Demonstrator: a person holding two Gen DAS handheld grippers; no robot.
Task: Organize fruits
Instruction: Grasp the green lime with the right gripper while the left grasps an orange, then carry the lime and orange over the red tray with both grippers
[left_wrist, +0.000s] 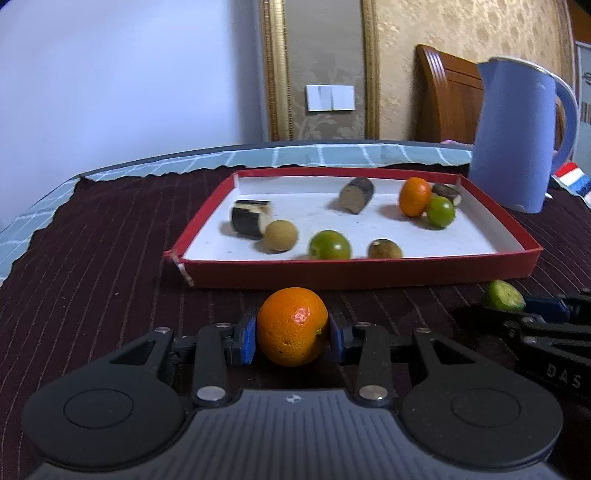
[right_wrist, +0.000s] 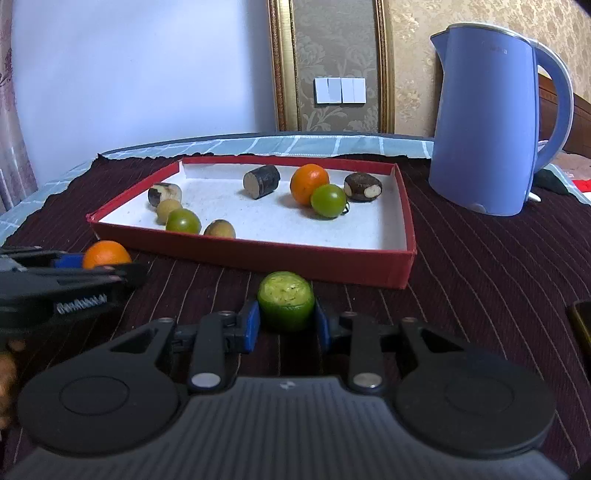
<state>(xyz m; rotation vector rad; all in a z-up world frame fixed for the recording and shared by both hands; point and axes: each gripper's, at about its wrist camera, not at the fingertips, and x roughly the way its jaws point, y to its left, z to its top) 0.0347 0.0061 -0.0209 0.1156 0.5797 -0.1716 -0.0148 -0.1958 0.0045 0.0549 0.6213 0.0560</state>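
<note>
Both fruits gripped just before the red tray (left_wrist: 369, 275): left gripper (left_wrist: 291, 332) clamps the orange (left_wrist: 291, 326), right gripper (right_wrist: 286, 317) clamps the cut lime (right_wrist: 286, 306); next, likely lift each over the tray's near wall.

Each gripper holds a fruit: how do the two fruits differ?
The left gripper clamps a whole orange; the right gripper clamps a cut green fruit. The orange is round and unbroken; the green fruit has a flat sliced top. Both sit outside the red tray.

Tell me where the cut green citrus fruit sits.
The cut green citrus fruit sits between the right tongs, just outside the red cardboard tray's near wall on the dark striped cloth.
</note>
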